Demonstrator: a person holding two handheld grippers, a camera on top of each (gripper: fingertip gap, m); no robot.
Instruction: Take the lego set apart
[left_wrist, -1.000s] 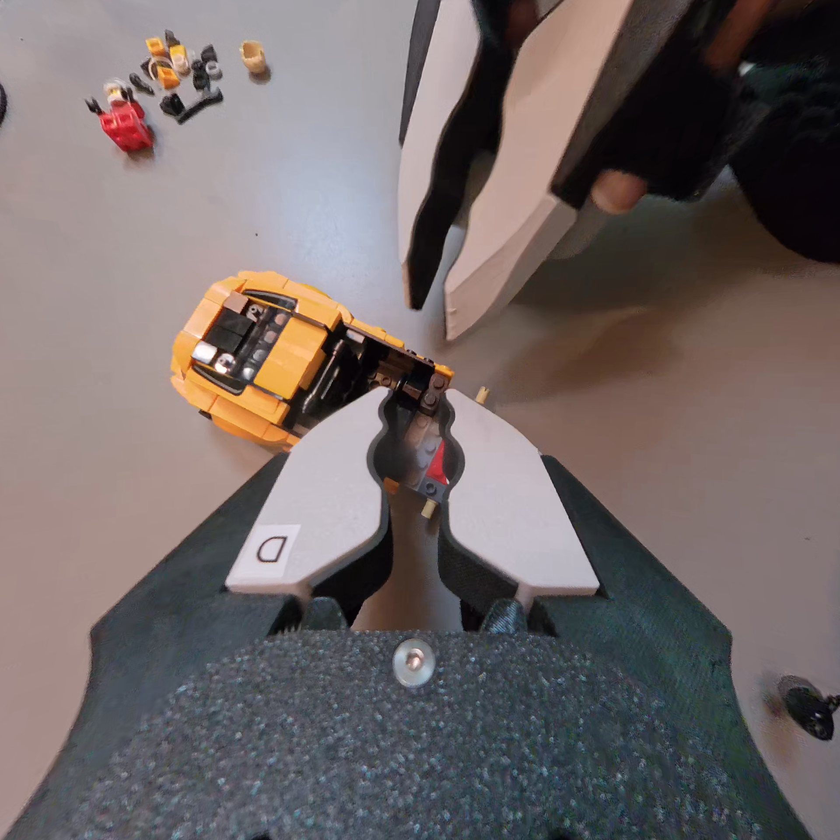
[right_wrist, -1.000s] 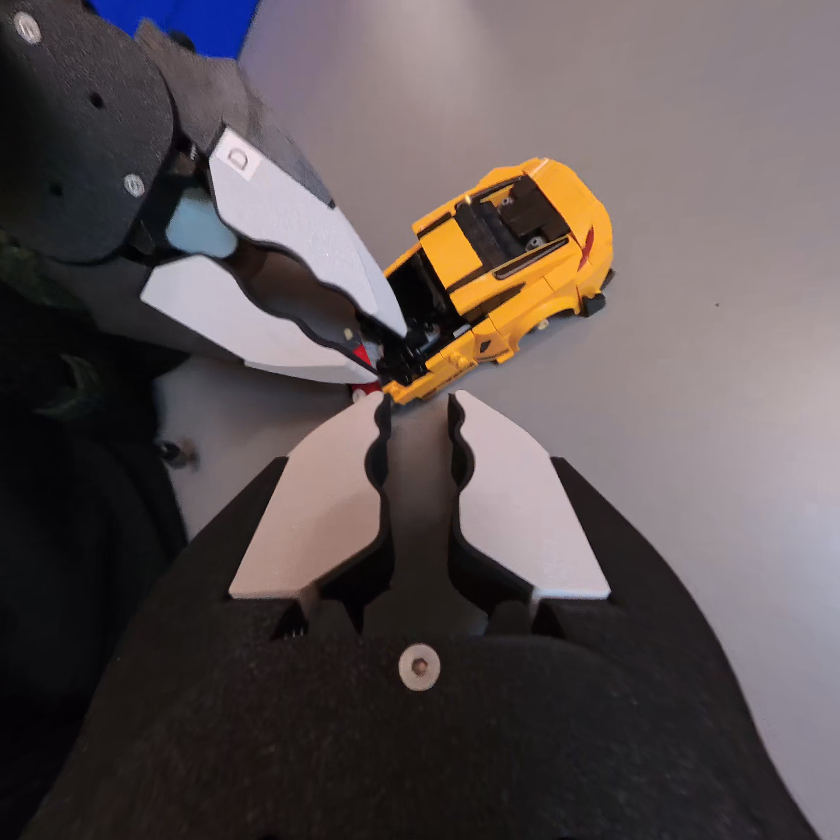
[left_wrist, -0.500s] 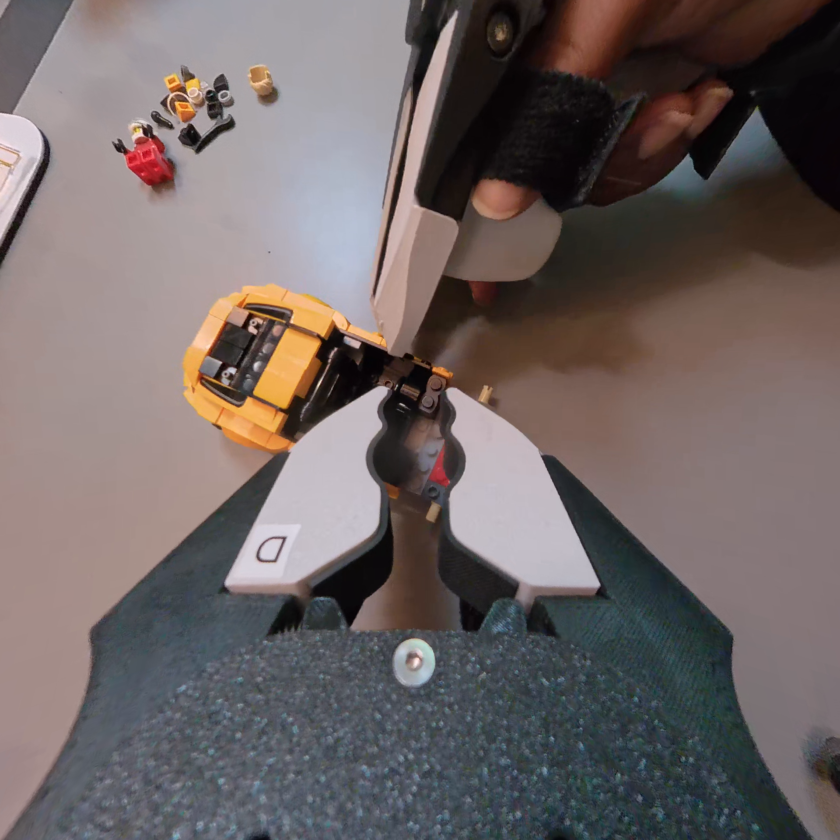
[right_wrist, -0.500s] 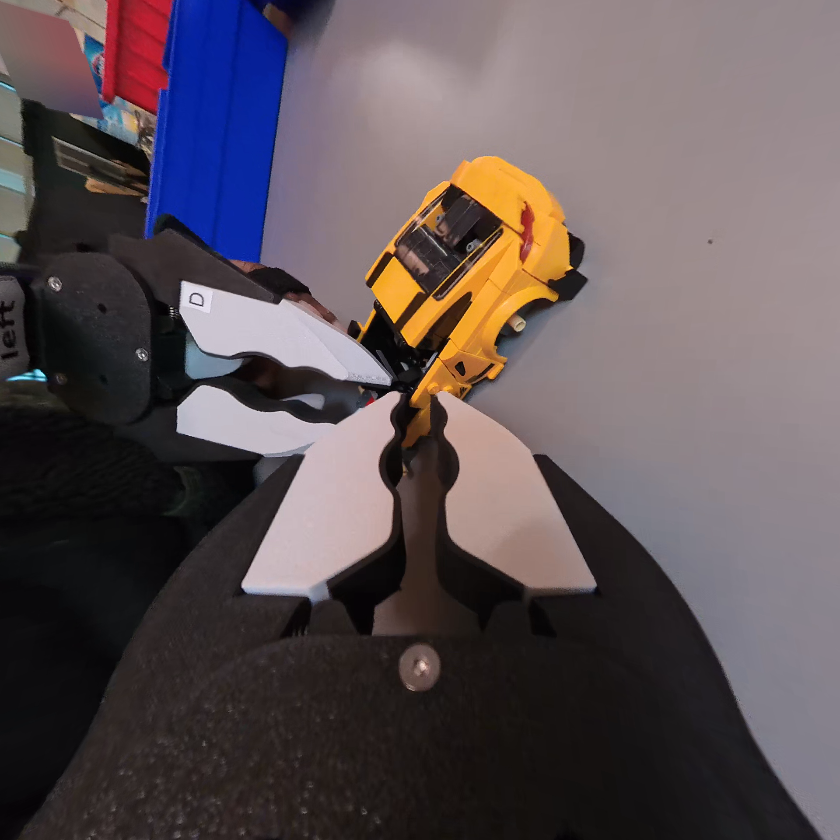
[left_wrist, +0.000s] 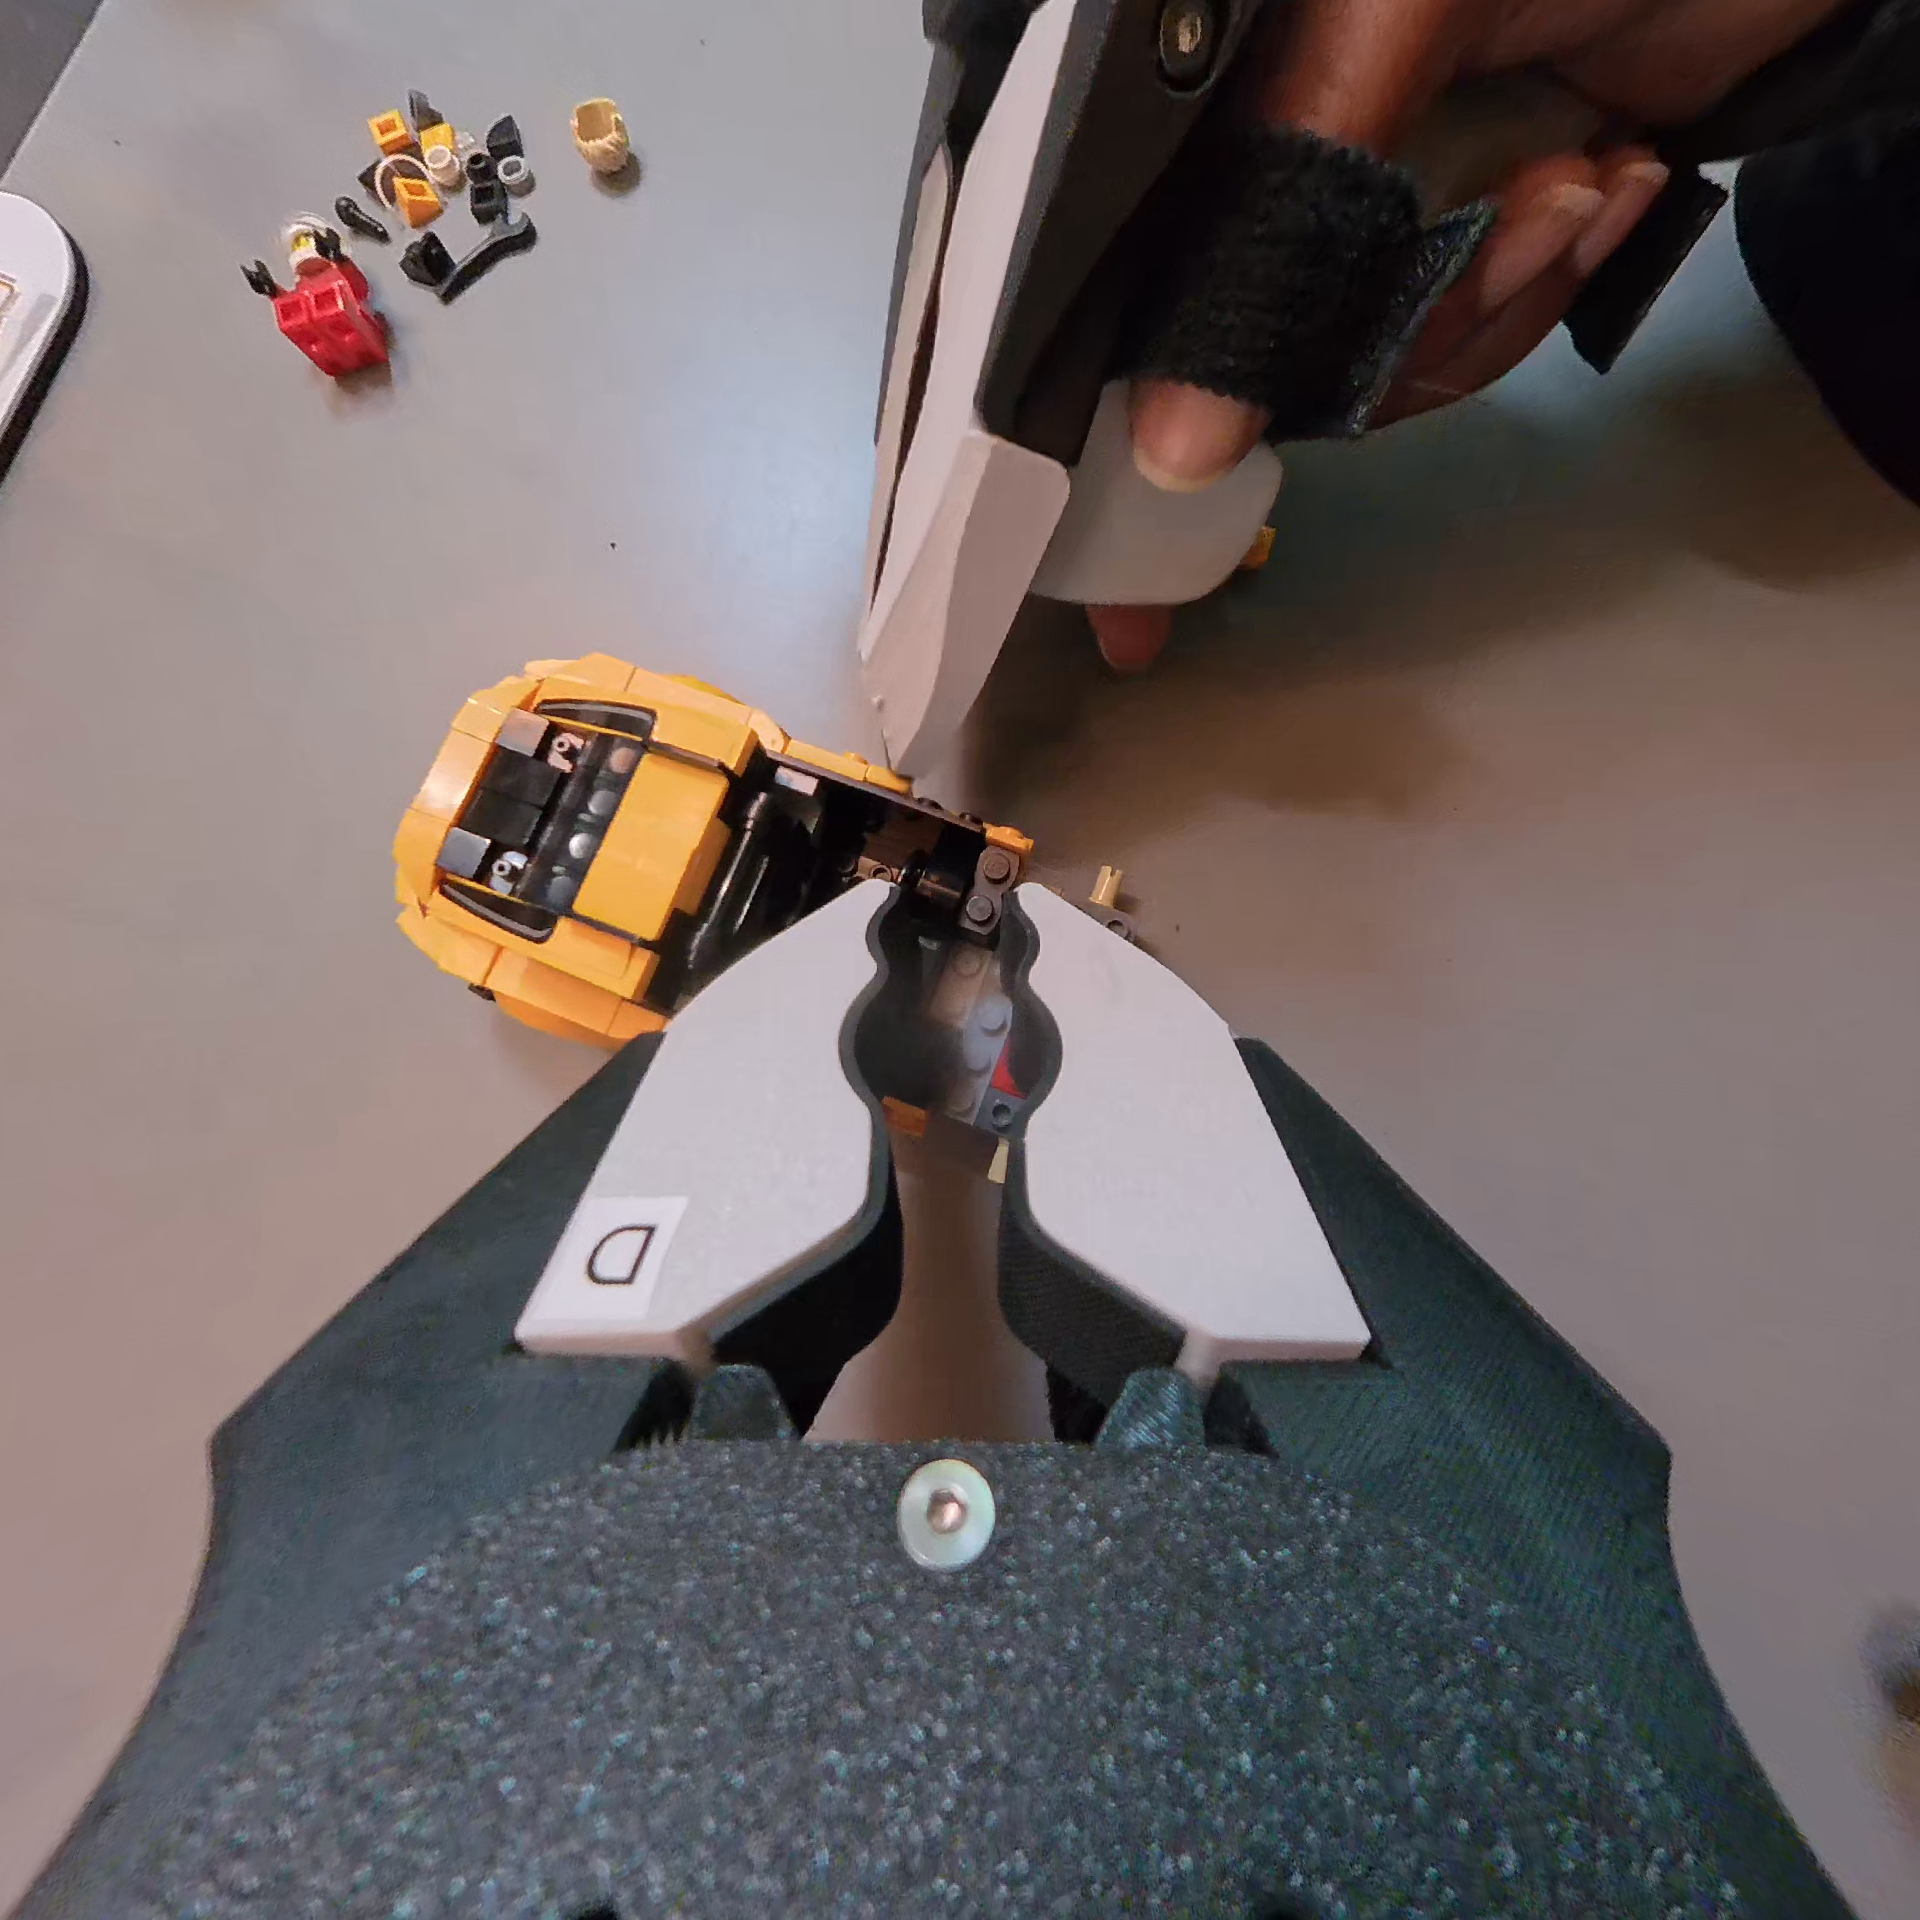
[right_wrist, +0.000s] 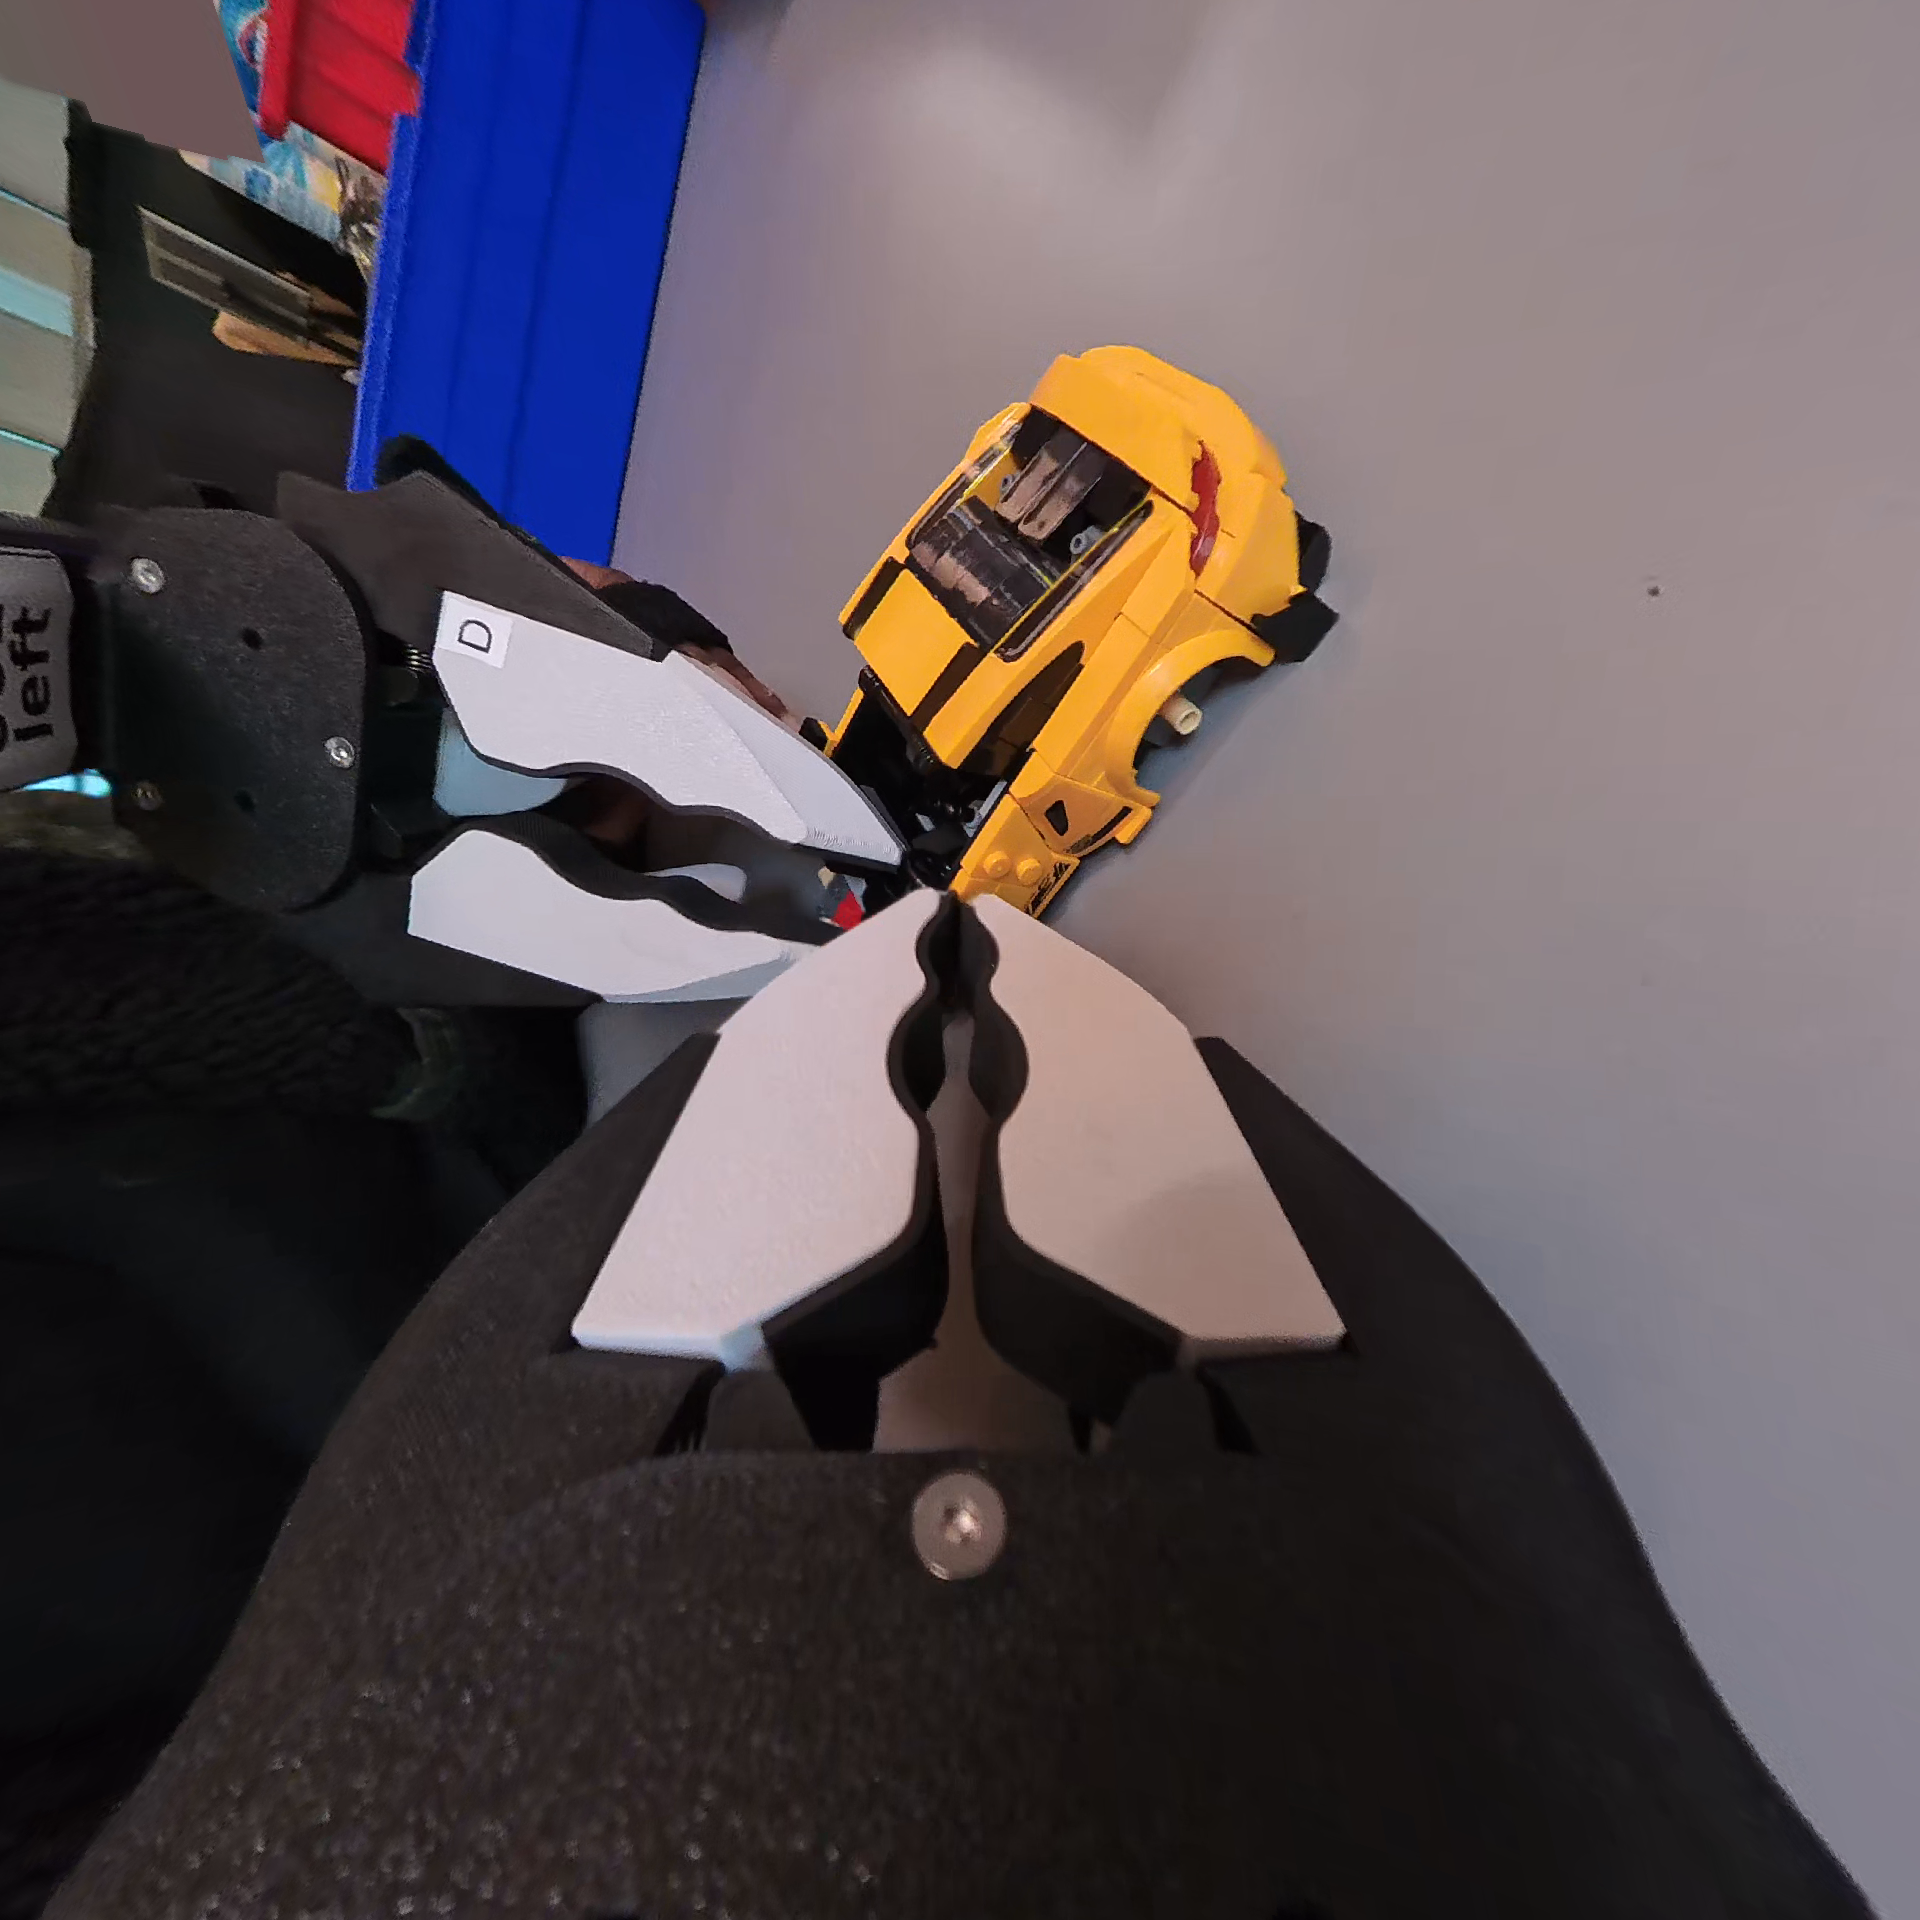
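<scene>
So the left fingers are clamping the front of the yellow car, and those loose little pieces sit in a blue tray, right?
Not quite: the loose pieces lie straight on the grey table, as the left wrist view shows. The left gripper does clamp the yellow car by its front.

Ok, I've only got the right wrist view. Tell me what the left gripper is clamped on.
Observer: The left gripper is shut on the stripped dark grey front of the yellow lego car; studs show between its fingers.
Operator: Give me where my right gripper's tips sit.
Observer: The right gripper stands edge-on, tips at the car's thin black side wall, just beyond the left gripper's hold.
Operator: Report any loose parts.
Observer: A tan pin lies on the table beside the car's front, and a pile of small pieces sits far beyond the car.
</scene>
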